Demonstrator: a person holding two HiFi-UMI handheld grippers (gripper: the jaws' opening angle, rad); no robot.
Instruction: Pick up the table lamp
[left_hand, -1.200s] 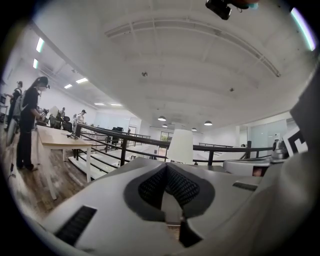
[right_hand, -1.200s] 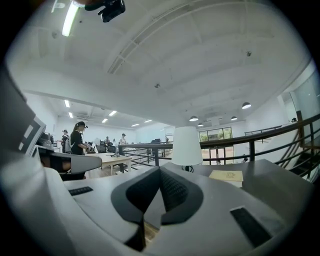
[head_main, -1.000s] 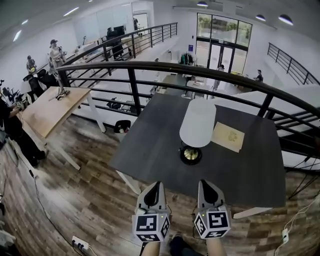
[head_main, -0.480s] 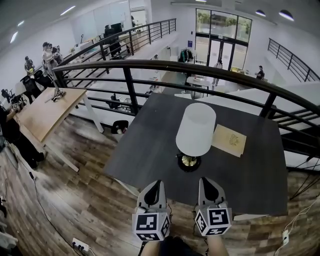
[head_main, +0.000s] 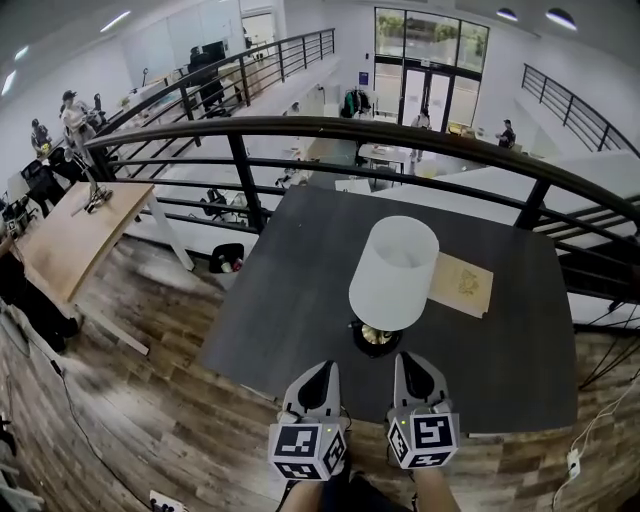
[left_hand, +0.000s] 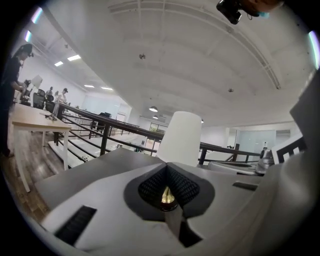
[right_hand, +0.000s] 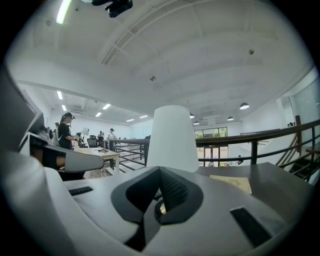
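The lamp (head_main: 393, 272) now sits nearer my left tongs (head_main: 322, 370) and right tongs (head_main: 408, 360) at lower centre, both pressed together and empty; grasping and lifting remain.

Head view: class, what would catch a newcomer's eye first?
The white-shaded table lamp stands upright on the dark table, a tan sheet lying beside it. Near the picture's bottom, the left hand-held gripper and right hand-held gripper point toward it, both shut and empty.

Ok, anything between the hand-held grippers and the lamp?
Only bare table separates the lamp from left hand-held gripper and right hand-held gripper; head view shows it.
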